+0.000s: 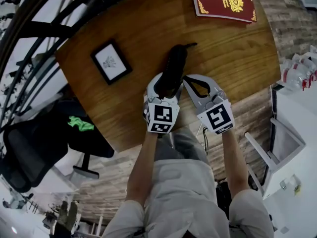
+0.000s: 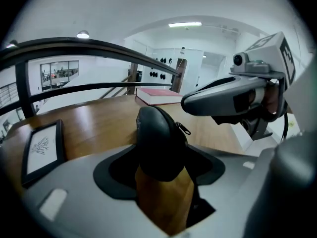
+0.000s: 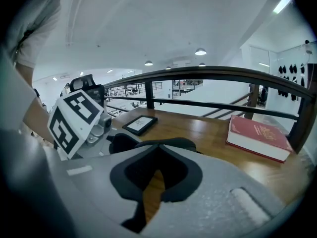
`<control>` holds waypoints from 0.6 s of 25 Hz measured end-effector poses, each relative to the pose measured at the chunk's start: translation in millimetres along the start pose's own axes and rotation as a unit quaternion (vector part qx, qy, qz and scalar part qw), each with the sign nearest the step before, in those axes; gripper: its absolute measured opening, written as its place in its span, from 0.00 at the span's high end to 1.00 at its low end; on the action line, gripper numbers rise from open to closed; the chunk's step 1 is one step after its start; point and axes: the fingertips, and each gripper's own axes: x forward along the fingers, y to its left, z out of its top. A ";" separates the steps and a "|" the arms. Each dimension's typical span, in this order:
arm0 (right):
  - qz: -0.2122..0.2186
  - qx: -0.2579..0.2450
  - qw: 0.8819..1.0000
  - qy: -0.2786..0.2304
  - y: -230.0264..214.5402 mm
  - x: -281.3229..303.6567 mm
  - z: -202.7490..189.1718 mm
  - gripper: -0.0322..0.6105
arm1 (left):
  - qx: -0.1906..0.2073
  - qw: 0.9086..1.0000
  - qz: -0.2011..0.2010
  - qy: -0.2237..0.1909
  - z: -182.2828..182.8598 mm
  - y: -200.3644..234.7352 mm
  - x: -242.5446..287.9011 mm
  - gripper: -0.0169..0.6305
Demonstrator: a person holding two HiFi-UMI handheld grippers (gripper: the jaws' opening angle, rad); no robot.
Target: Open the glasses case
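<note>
The left tongs (image 2: 161, 152) pinch the near end of the black glasses case (image 1: 173, 66), one pad against each side. The right tongs (image 3: 157, 150) are pressed together with nothing between them. In the head view they sit just right of the case, at the centre of the frame.

The case lies lengthwise on the wooden worktop (image 1: 148, 29), running from the centre up towards the top of the frame. It looks zipped shut, and a small zip pull (image 2: 182, 128) shows on its right side towards the far end.

The step in hand seems to be steadying the case, and opening has not begun. The next move likely calls for the right tongs to spread, take the zip pull and draw it along the seam while the left tongs hold firm.

A framed picture (image 1: 111, 62) lies at centre left and a red book (image 1: 225, 1) at upper right. Both are well apart from the case, and nothing blocks the way to the pull.
</note>
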 end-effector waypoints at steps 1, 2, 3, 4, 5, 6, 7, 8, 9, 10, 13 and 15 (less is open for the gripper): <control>0.003 -0.002 1.000 0.005 4.7 -1.1 -1.1 0.94 | -0.002 1.000 -0.001 0.001 0.7 0.2 -1.2 0.50; 0.005 -0.003 1.000 0.008 9.1 -1.5 -1.9 0.93 | -0.003 1.000 -0.002 0.002 1.4 0.3 -2.3 0.50; 0.008 -0.003 1.000 0.012 13.0 -1.4 -2.6 0.92 | -0.003 1.000 -0.002 0.002 1.7 0.3 -3.1 0.50; 0.011 -0.002 1.000 0.015 16.3 -0.7 -3.4 0.91 | -0.003 1.000 -0.003 0.002 1.9 0.3 -3.5 0.50; 0.014 0.000 1.000 0.019 19.1 0.3 -4.4 0.89 | -0.003 1.000 -0.003 0.002 1.9 0.1 -3.8 0.50; 0.016 0.002 1.000 0.023 21.5 1.8 -5.8 0.87 | -0.004 1.000 -0.003 0.002 1.9 -0.1 -4.0 0.50; 0.018 0.003 0.999 0.029 23.6 3.5 -7.7 0.86 | -0.006 1.000 -0.003 0.002 2.0 -0.3 -4.3 0.50; 0.019 0.004 0.999 0.035 25.4 5.2 -9.7 0.84 | -0.007 1.000 -0.002 0.002 2.1 -0.4 -4.7 0.50; 0.019 0.006 0.999 0.040 26.9 6.6 -11.6 0.84 | -0.008 1.000 0.000 0.002 1.9 -0.4 -5.2 0.50; 0.018 0.010 0.999 0.043 27.9 7.7 -13.0 0.83 | -0.010 1.000 0.001 0.003 1.4 -0.2 -5.6 0.50; 0.015 0.018 0.998 0.050 29.7 9.5 -13.5 0.83 | -0.016 1.000 0.008 0.007 -0.1 1.4 -5.9 0.50; 0.016 0.020 0.998 0.052 32.2 10.0 -11.3 0.83 | -0.018 1.000 0.011 0.006 0.8 1.4 -5.3 0.50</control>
